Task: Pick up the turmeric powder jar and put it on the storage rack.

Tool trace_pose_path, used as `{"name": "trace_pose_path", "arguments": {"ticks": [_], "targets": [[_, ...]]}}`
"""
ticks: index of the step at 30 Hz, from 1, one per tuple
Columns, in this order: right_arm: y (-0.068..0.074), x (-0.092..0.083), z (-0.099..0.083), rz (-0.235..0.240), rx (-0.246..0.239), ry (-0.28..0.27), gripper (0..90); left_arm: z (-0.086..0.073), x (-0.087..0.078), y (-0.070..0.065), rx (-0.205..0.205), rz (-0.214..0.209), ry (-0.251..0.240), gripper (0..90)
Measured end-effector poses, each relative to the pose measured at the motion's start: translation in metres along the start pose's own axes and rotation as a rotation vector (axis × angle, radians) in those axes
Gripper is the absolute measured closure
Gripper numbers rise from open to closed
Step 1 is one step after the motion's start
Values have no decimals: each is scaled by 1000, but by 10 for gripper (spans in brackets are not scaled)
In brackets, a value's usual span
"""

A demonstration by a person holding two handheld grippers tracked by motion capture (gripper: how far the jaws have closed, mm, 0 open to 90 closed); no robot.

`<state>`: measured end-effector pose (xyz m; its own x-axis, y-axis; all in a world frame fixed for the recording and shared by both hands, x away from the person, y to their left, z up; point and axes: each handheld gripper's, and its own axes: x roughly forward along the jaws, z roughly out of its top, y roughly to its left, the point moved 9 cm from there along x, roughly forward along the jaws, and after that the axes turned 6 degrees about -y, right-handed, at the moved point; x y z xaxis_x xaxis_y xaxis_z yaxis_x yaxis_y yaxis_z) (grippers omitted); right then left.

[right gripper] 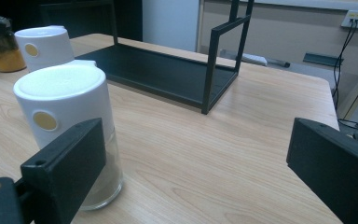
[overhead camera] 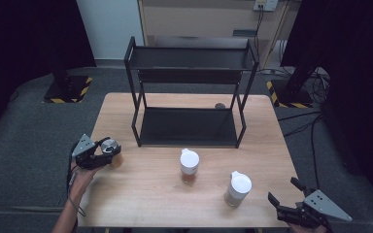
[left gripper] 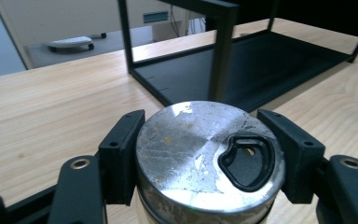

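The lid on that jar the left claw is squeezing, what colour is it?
Scuffed silver metal with a black-rimmed pour hole; the lid shows best in the left gripper view.

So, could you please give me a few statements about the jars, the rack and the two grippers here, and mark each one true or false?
1. The left gripper is shut on the metal-lidded jar. True.
2. The right gripper is clamped on a white-capped jar. False: its jaws stand open and hold nothing, with the nearer white-capped jar beside them.
3. Two white-capped jars stand on the table in front of the black rack. True; the second is nearer the rack.
4. A jar already sits on the rack's lower shelf. False: both shelves hold no jar.
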<state>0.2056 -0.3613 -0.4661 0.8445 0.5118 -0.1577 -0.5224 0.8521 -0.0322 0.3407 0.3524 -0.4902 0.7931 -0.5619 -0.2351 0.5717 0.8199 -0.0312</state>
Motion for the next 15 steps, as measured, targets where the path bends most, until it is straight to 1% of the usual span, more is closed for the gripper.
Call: {"name": "trace_pose_path", "arguments": {"ticks": [1,2,3,4,6,7,11,12,13,15], "targets": [[0,0,0,-1,1,0,48,1,0,-1,3,-10,2,341],[0,0,0,-1,2,0,48,1,0,-1,3,-10,2,341],[0,0,0,-1,3,-1,48,3,0,-3,9,-31,3,341],[0,0,0,-1,3,-1,48,3,0,-3,9,-31,3,341],[0,0,0,-1,2,0,48,6,2,-6,13,-58,7,341],[0,0,0,0,0,-1,48,6,2,-6,13,-58,7,341],[0,-1,0,-1,0,-2,48,12,4,-12,21,-91,2,341],[0,-1,0,-1,1,-3,48,16,6,-17,31,-109,-1,341],[0,-1,0,-1,0,-3,48,16,6,-17,31,-109,-1,341],[0,-1,0,-1,-1,-2,48,21,8,-22,44,-129,-4,341]]}}
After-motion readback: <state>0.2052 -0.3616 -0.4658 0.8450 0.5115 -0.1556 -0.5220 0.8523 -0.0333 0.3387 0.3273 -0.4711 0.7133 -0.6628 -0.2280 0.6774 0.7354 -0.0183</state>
